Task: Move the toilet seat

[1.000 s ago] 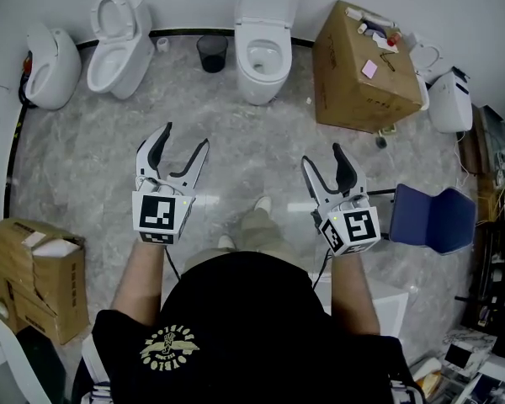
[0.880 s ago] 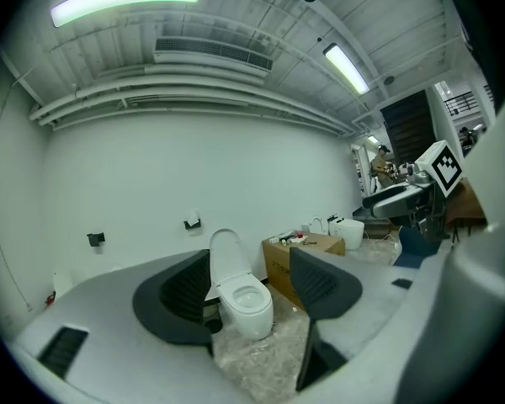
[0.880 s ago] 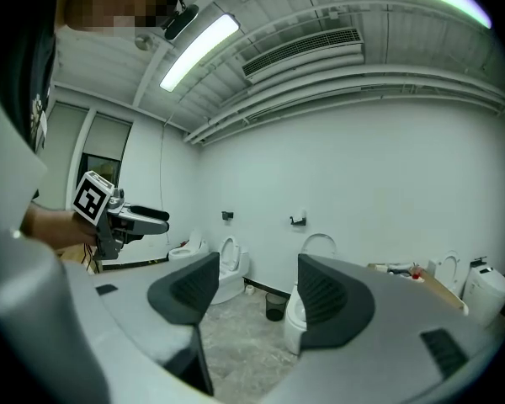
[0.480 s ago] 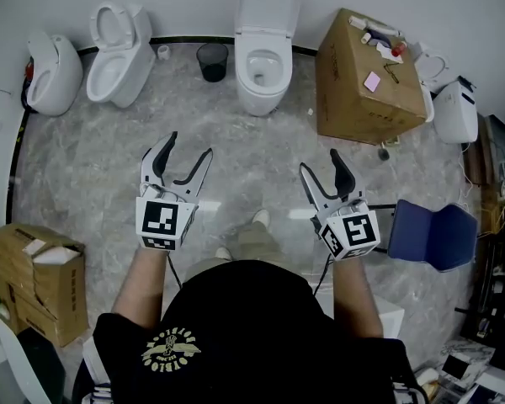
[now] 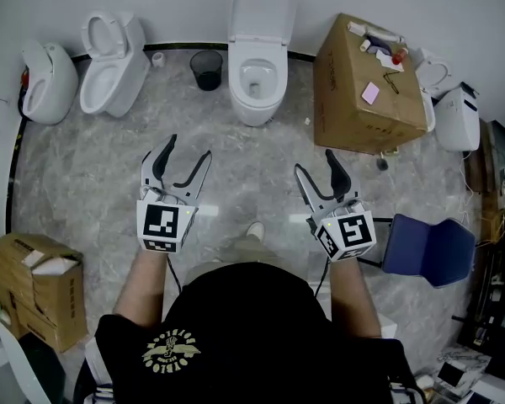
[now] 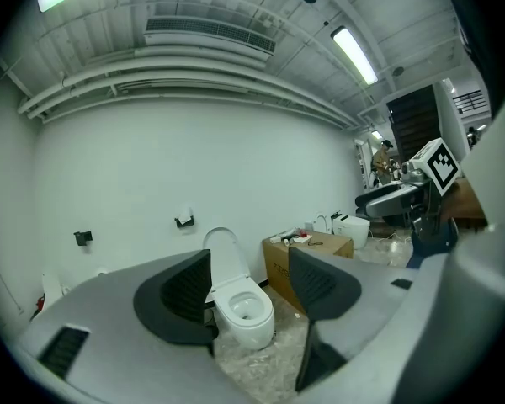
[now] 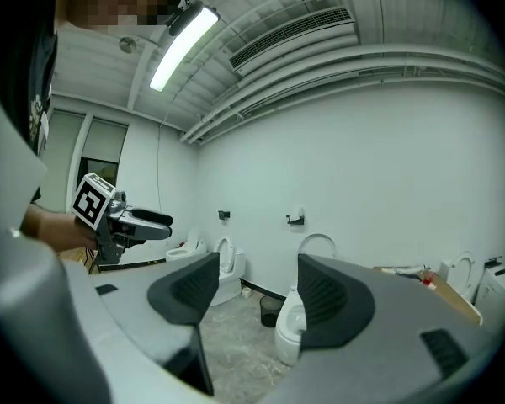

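Toilet seat (image 5: 274,74) work has not begun, as far as I can judge: both claws are well short of it. The left gripper (image 5: 188,150) has its jaws spread wide with nothing between them. Its own view only frames the distant bowl through the gap. The right gripper (image 5: 316,162) is likewise agape and empty. The two are held side by side over the marbled floor (image 5: 93,167), in the middle of the head view.

Further out, the middle toilet (image 5: 254,116) stands against the wall at the upper centre, with its lid (image 5: 261,7) tipped up. The seat ring appears to lie flat on the rim, though from this far off I cannot be sure it isn't folded up with the lid. A dark waste bin (image 5: 207,68) sits just to its left and a big cardboard box (image 5: 353,99) to its right. Two more toilets (image 5: 109,49) are in the upper left, and a blue chair (image 5: 429,242) is at the right edge.

The seat looks like glossy moulded plastic, so I judge it stiff, fairly light and slippery under hard pads. It is probably hinged at the back, so it would swing rather than lift free. The front edge, furthest from the hinge, is the sensible hold, with one jaw under the overhanging lip and one on top. It should be eased rather than dropped, since it could slam or crack.
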Motion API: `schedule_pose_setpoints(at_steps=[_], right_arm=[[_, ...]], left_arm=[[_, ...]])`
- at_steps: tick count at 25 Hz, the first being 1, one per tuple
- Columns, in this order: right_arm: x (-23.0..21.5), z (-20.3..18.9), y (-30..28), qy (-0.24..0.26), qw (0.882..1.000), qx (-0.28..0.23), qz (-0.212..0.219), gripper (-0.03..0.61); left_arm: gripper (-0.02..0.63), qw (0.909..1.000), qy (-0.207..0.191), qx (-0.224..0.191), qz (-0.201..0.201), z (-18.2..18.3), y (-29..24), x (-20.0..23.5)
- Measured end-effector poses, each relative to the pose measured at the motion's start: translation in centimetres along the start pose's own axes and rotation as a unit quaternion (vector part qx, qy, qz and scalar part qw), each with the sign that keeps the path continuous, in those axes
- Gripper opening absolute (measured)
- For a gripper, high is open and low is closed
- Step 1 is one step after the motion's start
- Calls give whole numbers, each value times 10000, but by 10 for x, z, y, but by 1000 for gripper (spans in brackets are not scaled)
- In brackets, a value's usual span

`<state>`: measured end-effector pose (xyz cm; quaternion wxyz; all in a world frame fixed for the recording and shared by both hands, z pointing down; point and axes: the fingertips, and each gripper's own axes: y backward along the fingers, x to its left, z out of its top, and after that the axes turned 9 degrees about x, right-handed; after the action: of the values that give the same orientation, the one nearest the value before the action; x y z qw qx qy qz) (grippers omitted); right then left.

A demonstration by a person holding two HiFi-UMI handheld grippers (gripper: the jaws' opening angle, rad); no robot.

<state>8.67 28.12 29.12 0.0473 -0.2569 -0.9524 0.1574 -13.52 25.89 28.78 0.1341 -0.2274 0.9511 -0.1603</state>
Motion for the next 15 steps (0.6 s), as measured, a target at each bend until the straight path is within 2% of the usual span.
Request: schedule_pose_setpoints(at_steps=[7,15], right_arm=[[-50,18,-22,22,9999,-137,76,279],[-101,21,-40,-9,9996,-177,240,279]], left_arm=[[287,9999,-72,-41,119,32,-43,-3],[287,9995,-163,4,254,59,-88,-17]])
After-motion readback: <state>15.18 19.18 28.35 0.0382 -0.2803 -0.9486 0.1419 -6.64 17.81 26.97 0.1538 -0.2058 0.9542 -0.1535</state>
